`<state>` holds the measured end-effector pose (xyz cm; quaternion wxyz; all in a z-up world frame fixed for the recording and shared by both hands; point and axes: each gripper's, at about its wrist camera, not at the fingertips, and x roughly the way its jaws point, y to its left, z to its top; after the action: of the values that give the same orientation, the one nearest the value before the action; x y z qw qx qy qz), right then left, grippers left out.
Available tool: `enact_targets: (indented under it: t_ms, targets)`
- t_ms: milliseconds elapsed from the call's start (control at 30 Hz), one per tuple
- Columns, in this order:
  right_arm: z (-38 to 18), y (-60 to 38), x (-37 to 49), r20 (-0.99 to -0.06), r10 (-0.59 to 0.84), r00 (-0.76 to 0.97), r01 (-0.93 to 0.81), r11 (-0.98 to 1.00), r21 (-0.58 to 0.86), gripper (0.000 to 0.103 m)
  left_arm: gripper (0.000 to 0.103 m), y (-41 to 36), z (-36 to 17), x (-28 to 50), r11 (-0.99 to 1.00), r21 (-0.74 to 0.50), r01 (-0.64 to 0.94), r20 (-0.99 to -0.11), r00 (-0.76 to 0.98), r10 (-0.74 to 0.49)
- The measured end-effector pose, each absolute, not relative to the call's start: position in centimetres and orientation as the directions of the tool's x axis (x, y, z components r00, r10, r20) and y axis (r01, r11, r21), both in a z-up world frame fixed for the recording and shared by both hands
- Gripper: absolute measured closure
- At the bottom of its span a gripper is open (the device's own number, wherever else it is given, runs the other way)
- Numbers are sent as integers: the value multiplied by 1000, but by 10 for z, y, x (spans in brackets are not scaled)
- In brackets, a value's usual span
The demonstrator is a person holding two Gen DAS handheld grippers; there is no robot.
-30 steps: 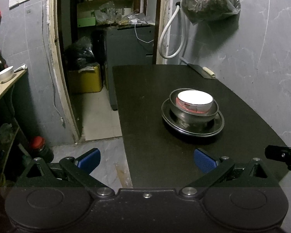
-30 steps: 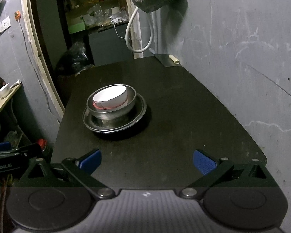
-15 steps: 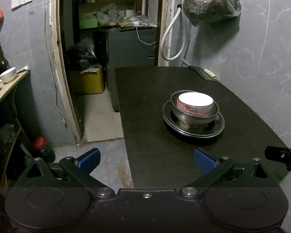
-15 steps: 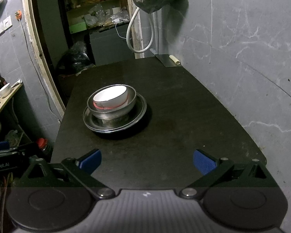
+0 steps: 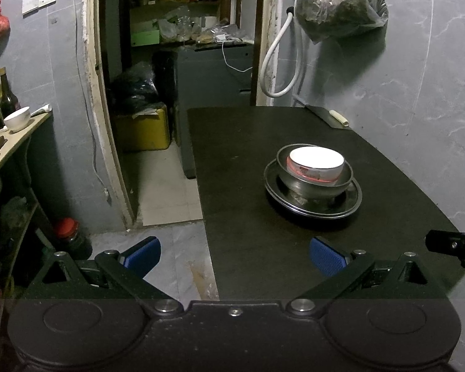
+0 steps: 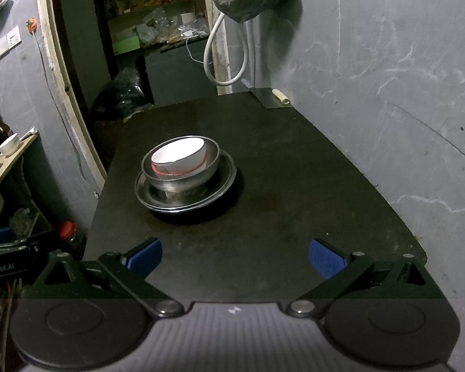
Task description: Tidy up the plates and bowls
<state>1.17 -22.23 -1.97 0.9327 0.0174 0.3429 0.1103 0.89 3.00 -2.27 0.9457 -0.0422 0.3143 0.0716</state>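
Observation:
A white bowl with a red band sits inside a steel bowl, which stands on a steel plate on the black table. The same stack shows in the right wrist view: white bowl, steel bowl, plate. My left gripper is open and empty, held back at the table's near left edge. My right gripper is open and empty over the table's near edge, well short of the stack.
A cleaver lies at the table's far right corner by the grey wall. A doorway opens to a cluttered room behind. A side shelf at left holds a white bowl and bottles. A red-lidded jar stands on the floor.
Both grippers have drawn slightly back and shifted a little; the stack of bowls and plate has not moved. Both stay open and empty.

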Motion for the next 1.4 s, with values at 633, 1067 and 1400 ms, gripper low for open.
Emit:
enact_targets:
  t_ms: [633,1067,1400]
  targets:
    - [-19,-223,11,-632,216,744,-191,975,109,0,1,32,-20,7,986,-34,-166,-593,797,113]
    - [-19,-223,12,-630,216,746,-190,976,109,0,1,34,-19,8,986,-35,-166,-591,798,114]
    - [-19,-222,10,-628,210,750,-184,977,108,0,1,34,-19,8,986,-35,-164,-590,800,113]
